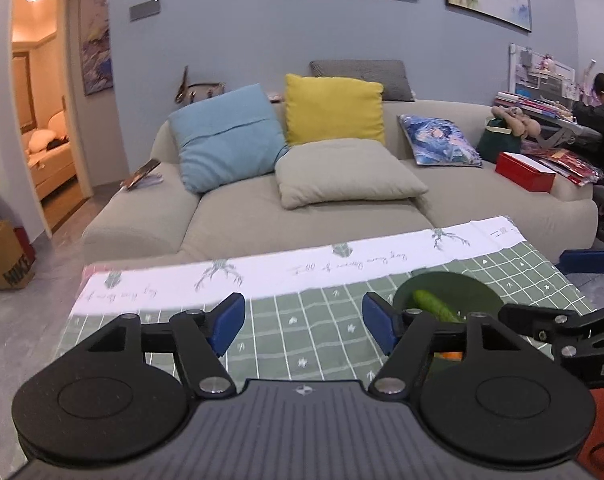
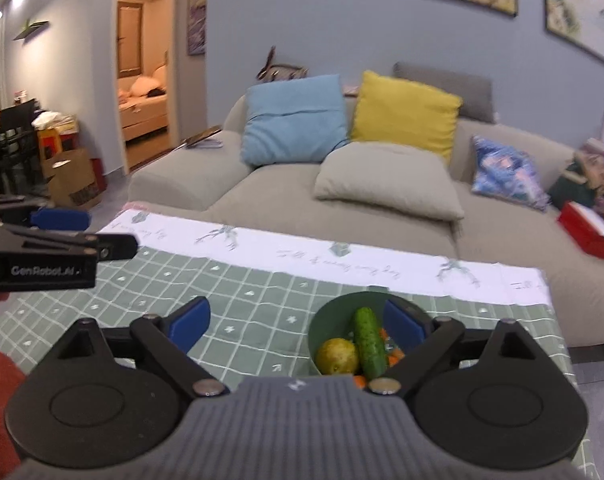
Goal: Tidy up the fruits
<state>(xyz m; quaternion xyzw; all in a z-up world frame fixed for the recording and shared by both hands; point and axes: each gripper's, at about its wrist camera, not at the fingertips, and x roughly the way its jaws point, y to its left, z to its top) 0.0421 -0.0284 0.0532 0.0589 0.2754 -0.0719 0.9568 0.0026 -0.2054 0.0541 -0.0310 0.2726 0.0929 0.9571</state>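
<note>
**Both grippers idle over the desk, produce gathered in the bowl**

Left gripper (image 1: 304, 322): jaws wide apart, empty, only checked cloth between them. Right gripper (image 2: 298, 320): jaws apart, empty. Green bowl (image 2: 322, 320) sits on the desk (image 2: 242, 292), partly behind the right jaw. Inside: cucumber (image 2: 368, 342) lying lengthwise, yellow round fruit (image 2: 337, 356) touching its left side, orange pieces (image 2: 396, 354) beneath.

Judgement: nothing lies loose outside the bowl, so sorting looks nearly done. Any further grasp should centre the bowl between the jaws first, approaching the cucumber across its width.
</note>
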